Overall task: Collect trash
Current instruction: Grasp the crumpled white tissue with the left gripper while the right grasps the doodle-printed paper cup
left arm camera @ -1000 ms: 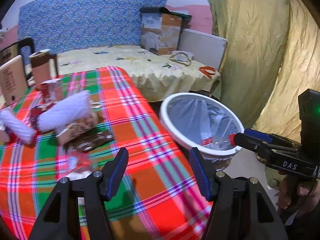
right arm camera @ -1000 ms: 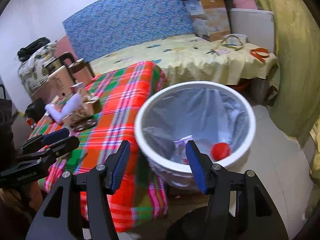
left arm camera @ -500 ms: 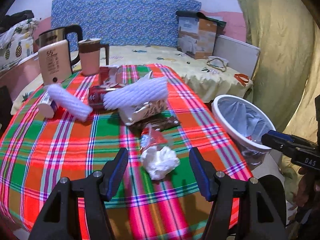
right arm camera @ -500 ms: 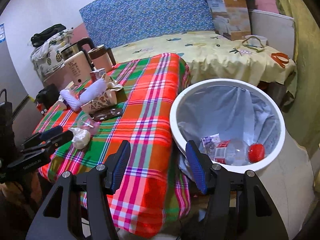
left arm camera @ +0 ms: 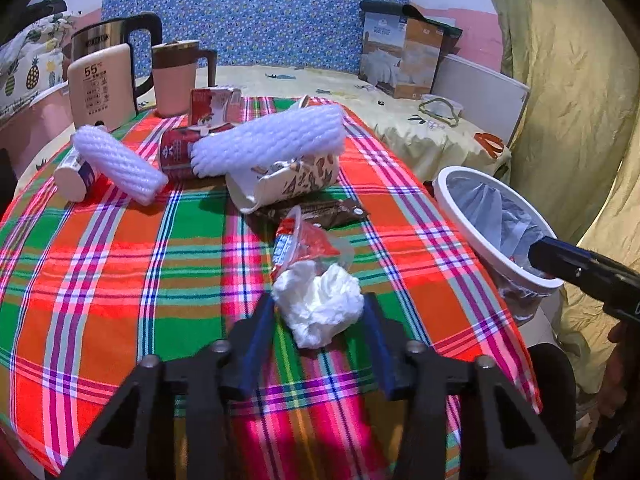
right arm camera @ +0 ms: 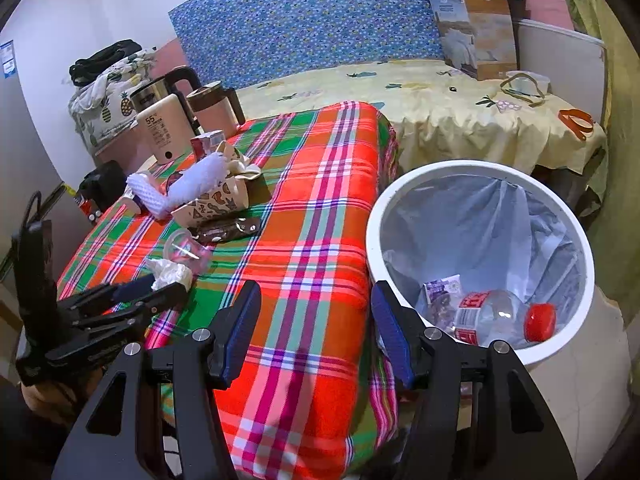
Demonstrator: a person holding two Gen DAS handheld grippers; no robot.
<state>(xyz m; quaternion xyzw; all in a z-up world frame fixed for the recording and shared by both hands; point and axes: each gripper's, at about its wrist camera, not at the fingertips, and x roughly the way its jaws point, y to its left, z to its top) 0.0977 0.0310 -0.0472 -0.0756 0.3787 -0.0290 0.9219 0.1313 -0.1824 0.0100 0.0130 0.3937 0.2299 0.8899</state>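
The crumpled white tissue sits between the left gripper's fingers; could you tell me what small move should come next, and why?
Probably lift it: the left gripper has just been closing and its pads flank the crumpled tissue, while the lined bin stands open beside the table.

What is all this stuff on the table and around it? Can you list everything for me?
Crumpled tissue wad: one, white, near table edge, between the left tool's pads.
Clear plastic cup: one, red label, lying behind the wad.
Brown wrapper: one, flat, mid-table.
Patterned paper cup: one, cream, on its side.
Foam net sleeves: two, white, far side.
Kettles: cream, pink, steel, far left.
Plaid tablecloth: one, red-green.
Round bin: one, white, beside table, holding a clear bottle.
Left tool: jaws just closing round the wad.
Right tool: open, empty.
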